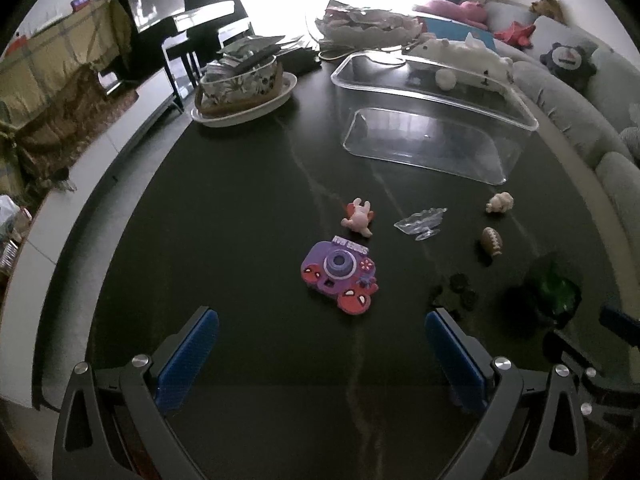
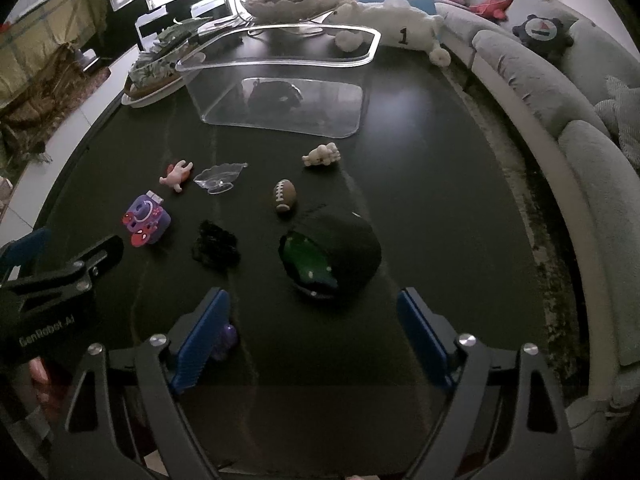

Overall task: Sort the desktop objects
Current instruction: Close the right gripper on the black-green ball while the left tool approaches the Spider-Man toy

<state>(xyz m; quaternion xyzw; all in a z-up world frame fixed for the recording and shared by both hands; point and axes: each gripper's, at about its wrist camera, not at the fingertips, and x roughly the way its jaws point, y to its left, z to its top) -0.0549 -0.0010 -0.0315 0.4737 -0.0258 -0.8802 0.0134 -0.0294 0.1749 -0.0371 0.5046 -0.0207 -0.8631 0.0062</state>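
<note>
My left gripper is open over the dark table, just short of a purple toy camera. Beyond the camera lie a pink figure, a clear leaf-shaped dish, a small football and a cream figurine. My right gripper is open too, with nothing between its pads. A black cap with a green lining sits just ahead of its fingertips. A black clump lies left of the cap. A small purple thing sits beside the right gripper's left finger.
A clear plastic bin stands at the back of the table. A floral basket on a white dish is at the back left, a white plush behind the bin. A grey sofa curves along the right edge.
</note>
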